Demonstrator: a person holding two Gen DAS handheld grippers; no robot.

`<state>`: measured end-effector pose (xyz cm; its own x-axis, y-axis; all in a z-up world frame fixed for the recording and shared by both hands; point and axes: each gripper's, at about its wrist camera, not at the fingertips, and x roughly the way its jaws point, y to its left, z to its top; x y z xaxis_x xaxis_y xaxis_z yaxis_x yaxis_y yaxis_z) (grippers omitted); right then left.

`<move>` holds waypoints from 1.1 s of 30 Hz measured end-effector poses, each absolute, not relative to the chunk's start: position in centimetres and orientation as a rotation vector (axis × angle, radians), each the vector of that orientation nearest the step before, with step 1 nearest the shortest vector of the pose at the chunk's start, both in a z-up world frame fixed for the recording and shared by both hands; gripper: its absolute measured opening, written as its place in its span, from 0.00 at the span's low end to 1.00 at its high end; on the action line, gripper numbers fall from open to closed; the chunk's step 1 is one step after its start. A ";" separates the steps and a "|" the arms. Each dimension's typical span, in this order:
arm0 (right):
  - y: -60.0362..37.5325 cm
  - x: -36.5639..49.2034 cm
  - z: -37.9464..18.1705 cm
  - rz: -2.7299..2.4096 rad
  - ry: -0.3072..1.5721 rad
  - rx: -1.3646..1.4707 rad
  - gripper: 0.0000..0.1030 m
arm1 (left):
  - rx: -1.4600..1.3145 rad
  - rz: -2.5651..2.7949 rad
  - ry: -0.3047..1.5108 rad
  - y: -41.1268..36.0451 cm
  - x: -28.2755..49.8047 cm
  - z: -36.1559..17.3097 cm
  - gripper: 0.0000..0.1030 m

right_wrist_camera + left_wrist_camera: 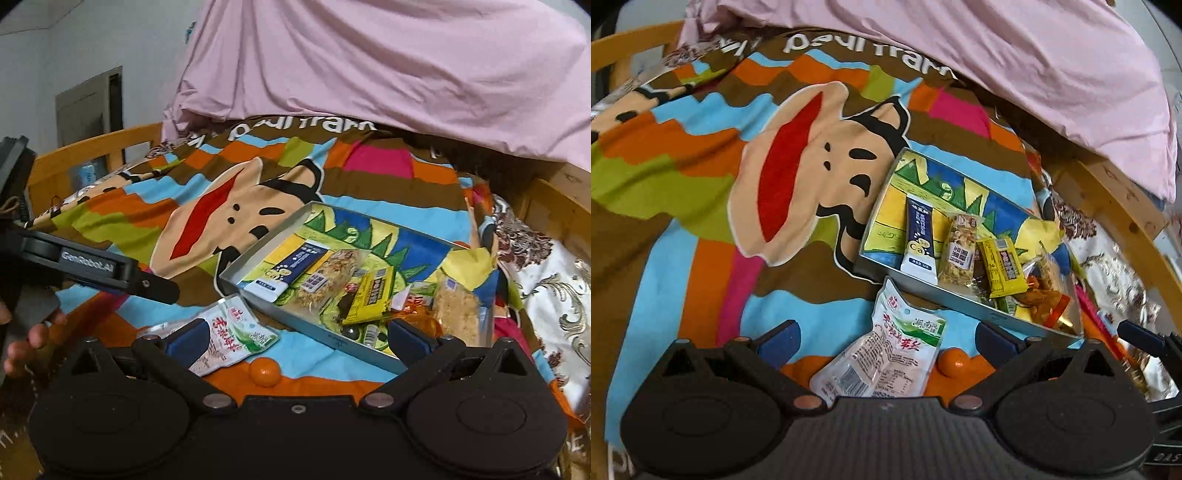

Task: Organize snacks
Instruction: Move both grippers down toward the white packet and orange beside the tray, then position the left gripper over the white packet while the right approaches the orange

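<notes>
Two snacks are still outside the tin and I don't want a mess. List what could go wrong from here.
1. The orange ball lies loose on soft bedding beside the white pouch; a nudge from the open right gripper could roll it away.
2. The tin rests unevenly on the blanket; pressing its near rim might tip it.
3. Its right end is already heaped, so the pouch may slide out if added there.

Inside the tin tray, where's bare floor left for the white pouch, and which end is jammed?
The tin tray has bare floor along its far side, beyond the blue-and-white stick pack, and in the left corner beside it. The right end is crowded: the granola bar, yellow bar and orange-wrapped snacks overlap. The white pouch and orange ball lie outside on the blanket.
</notes>
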<state>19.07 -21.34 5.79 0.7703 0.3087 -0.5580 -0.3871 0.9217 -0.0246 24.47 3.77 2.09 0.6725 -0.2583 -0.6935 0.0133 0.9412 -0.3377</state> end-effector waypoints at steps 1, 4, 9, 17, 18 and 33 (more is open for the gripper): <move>-21.4 18.9 5.4 0.386 0.569 -0.156 0.99 | -0.293 -0.163 0.819 3.5 24.5 1.8 1.00; -21.3 18.5 4.1 0.398 0.556 -0.199 0.99 | -0.225 -0.199 0.815 3.1 24.8 0.8 1.00; -20.7 19.7 1.6 0.386 0.612 -0.277 0.99 | -0.179 -0.257 0.819 2.8 25.4 -0.4 1.00; -20.3 22.8 -1.6 0.365 0.710 -0.302 0.99 | -0.042 -0.401 0.852 1.6 26.6 -2.4 1.00; -20.3 23.1 -1.8 0.368 0.723 -0.305 0.99 | -0.046 -0.416 0.861 1.5 26.7 -2.7 1.00; -19.0 26.2 -3.0 0.430 0.783 -0.278 0.93 | -0.024 -0.483 0.940 0.6 27.5 -5.2 0.99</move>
